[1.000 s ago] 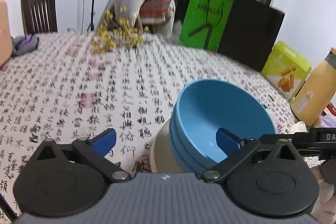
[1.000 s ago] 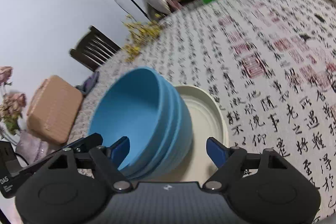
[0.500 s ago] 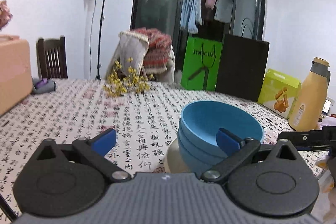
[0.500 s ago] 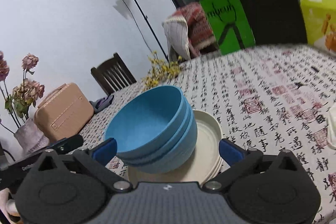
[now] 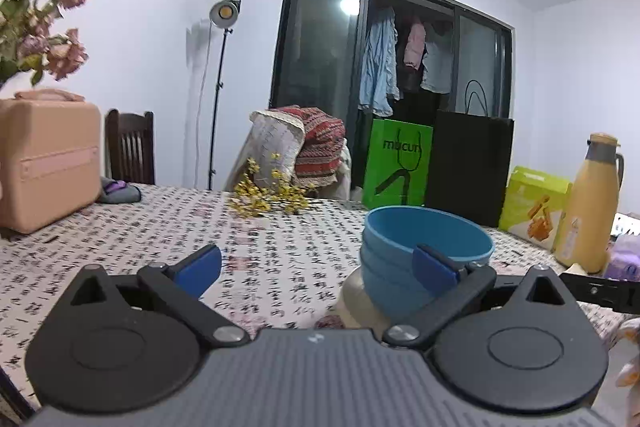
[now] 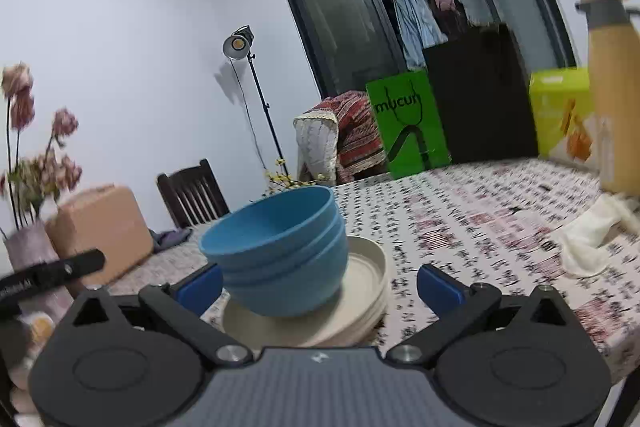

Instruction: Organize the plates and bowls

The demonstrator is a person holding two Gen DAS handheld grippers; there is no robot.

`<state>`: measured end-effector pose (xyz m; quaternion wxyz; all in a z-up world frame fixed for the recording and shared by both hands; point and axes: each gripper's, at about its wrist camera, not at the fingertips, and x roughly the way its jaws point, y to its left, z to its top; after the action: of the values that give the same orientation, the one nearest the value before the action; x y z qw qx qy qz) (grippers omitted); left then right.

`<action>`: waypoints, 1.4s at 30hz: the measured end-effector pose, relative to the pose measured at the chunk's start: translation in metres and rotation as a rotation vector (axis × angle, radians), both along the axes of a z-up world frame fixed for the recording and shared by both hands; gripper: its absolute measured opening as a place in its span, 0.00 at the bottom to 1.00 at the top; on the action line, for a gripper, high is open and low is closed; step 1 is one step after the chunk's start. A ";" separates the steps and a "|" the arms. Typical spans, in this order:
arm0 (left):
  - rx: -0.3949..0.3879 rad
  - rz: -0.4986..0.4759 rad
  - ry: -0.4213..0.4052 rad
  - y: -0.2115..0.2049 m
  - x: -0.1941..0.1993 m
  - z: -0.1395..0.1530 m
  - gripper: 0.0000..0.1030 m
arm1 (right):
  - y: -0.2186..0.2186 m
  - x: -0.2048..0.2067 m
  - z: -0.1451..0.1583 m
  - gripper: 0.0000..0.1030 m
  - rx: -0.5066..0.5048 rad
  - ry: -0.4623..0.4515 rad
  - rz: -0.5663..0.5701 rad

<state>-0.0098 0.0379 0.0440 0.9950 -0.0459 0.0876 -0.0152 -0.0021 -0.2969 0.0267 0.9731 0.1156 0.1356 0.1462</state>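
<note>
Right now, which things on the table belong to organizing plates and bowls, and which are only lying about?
For the job:
- blue bowls, nested
- cream plates, stacked under the bowls

Lying about:
- pink case
- yellow flower sprig
- yellow flask
- green-yellow box
- white cloth

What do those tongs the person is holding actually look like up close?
Both the left tongs and the right tongs match: a ribbed grey body, two round black discs, black linkage arms with silver rivets, and blue pads at the tips. No cables or sleeves show.
</note>
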 end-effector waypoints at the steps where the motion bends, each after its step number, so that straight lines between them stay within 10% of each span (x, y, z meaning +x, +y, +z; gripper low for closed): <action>1: 0.006 -0.002 -0.004 0.000 -0.003 -0.003 1.00 | 0.002 -0.004 -0.002 1.00 -0.021 -0.005 -0.007; 15: 0.040 -0.044 0.064 -0.001 -0.022 -0.053 1.00 | 0.017 -0.043 -0.038 1.00 -0.161 -0.020 -0.086; 42: 0.015 -0.055 0.077 0.007 -0.022 -0.062 1.00 | 0.021 -0.044 -0.043 1.00 -0.178 0.004 -0.124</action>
<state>-0.0313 0.0454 -0.0179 0.9904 -0.0367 0.1273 -0.0401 -0.0460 -0.2755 -0.0159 0.9864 0.0372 0.1425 0.0730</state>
